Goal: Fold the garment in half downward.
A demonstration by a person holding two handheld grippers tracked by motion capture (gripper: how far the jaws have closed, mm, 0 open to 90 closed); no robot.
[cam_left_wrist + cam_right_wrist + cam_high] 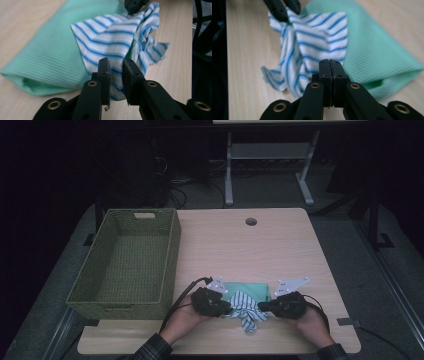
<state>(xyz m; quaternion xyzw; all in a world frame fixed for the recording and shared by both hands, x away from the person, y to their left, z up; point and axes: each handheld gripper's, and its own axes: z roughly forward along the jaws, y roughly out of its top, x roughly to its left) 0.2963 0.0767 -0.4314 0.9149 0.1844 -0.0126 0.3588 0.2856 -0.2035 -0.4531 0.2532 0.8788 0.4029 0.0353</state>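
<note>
- Step in hand, as judged: folding or straightening the striped cloth (245, 309) with both tools, each holding one edge of it at the near side of the table (280, 245).
- Left gripper (116, 65): jaws stand a narrow gap apart with the blue-and-white fabric running between them; the cloth fills that gap, so it reads as a light pinch on the cloth, not a hard clamp.
- Right gripper (329, 65): jaws pressed flat together; the striped cloth's edge comes right to the tips, and a thin fold appears to be caught between them (the seam itself hides the fabric).
- Position of the cloth: it spans from one pair of tips to the other, slack and bunched in the middle, with a loose tail hanging toward the table's near edge just beyond the right tips.
- Under and behind it lies a green cloth (47, 57), already folded flat, its folded edge just beside the left jaws and touching the striped piece.
- A woven basket (127, 262) stands well apart, off to the left of the left gripper, with nothing visible inside.
- Next move, as judged: draw the two grips apart to take out the slack, keeping both pinches firm, without dragging the green cloth out of its fold.
</note>
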